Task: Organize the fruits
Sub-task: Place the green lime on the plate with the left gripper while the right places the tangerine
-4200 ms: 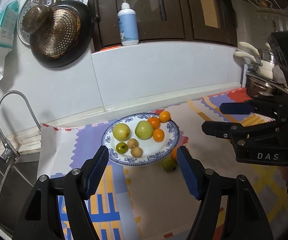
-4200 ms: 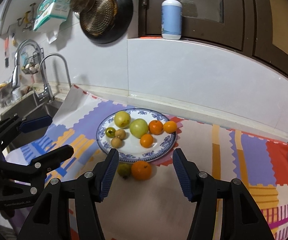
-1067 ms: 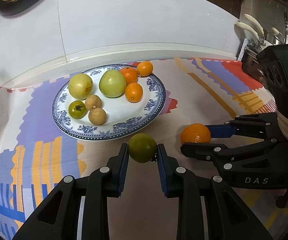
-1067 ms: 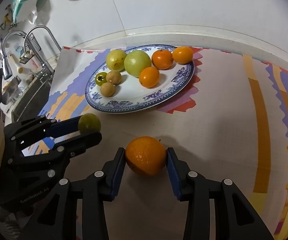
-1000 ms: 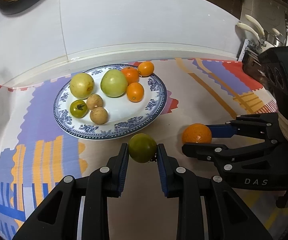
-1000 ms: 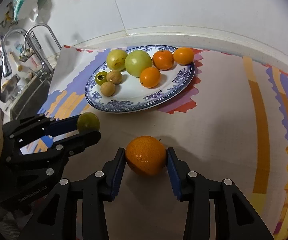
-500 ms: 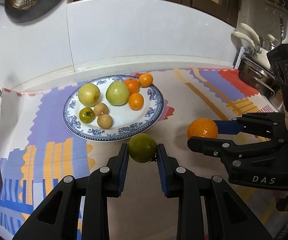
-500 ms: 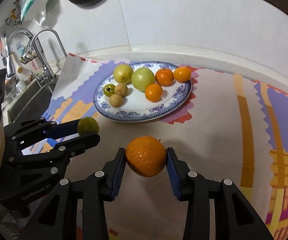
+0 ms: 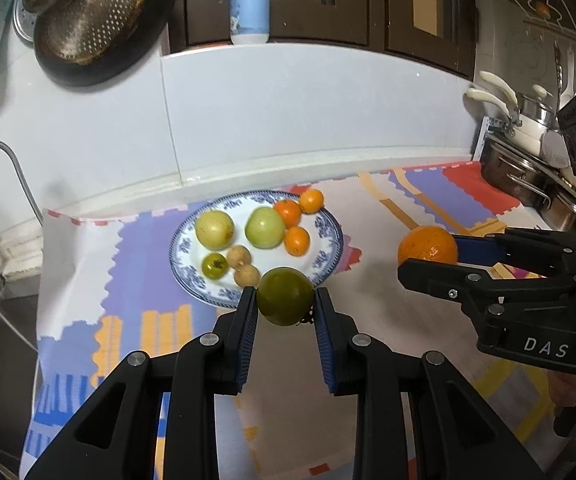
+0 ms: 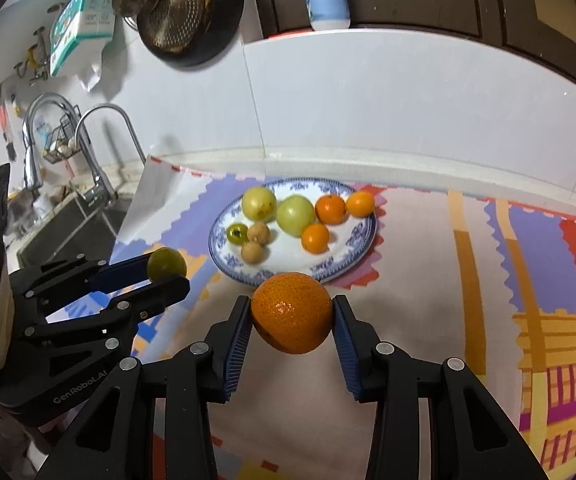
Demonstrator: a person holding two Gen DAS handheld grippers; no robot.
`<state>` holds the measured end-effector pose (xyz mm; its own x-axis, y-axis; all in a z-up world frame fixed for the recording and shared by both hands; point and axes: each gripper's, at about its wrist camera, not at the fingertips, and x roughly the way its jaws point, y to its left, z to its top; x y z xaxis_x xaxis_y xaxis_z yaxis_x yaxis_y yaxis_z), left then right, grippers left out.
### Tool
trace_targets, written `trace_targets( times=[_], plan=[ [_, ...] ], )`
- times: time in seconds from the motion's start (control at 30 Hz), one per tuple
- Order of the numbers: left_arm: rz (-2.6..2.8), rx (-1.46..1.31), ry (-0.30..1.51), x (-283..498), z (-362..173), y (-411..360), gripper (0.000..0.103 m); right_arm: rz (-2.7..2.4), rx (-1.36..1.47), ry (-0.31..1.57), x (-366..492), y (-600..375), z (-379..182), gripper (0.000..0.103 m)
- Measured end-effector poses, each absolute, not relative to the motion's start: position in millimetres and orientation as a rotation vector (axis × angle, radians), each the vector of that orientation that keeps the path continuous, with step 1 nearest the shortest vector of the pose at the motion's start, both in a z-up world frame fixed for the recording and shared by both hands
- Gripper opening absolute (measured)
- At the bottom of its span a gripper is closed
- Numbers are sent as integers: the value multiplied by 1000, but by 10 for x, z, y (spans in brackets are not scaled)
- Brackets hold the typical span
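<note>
My left gripper [image 9: 284,300] is shut on a dark green fruit [image 9: 285,295], held in the air just in front of the blue-patterned plate [image 9: 330,250]. My right gripper [image 10: 292,314] is shut on a large orange [image 10: 292,312], also lifted off the mat, near the plate's front rim [image 10: 362,246]. On the plate lie two pale green apples, three small oranges, two brown round fruits and a small green one. Each gripper shows in the other's view: the right one [image 9: 428,254] at the right with the orange [image 9: 428,245], the left one [image 10: 167,270] at the left with the green fruit [image 10: 166,263].
A colourful patterned mat [image 9: 388,216] covers the counter. A sink with taps [image 10: 87,148] lies to the left. Pots [image 9: 528,176] stand at the far right. A strainer in a dark pan [image 9: 87,20] hangs on the white wall, and a lotion bottle [image 9: 249,4] stands on the ledge.
Both grippers have risen with their fruits off the mat and tilted up, so the plate now looks smaller and lower, and the wall and cabinets have come into view.
</note>
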<state>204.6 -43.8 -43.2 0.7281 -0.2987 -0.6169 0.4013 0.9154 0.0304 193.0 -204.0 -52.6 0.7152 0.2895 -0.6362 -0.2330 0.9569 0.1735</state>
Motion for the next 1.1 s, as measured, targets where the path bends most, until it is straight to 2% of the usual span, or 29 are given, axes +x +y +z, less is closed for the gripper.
trace_targets(
  times=[0.57,1.1],
  plan=[
    [-466,216,620,2544,-259,-204,28,244,110,670,2204,-1704,-393,41],
    [-610,267,708,3246,-605,-198,28,170,162,744,2725,-1520,-714,41]
  ],
)
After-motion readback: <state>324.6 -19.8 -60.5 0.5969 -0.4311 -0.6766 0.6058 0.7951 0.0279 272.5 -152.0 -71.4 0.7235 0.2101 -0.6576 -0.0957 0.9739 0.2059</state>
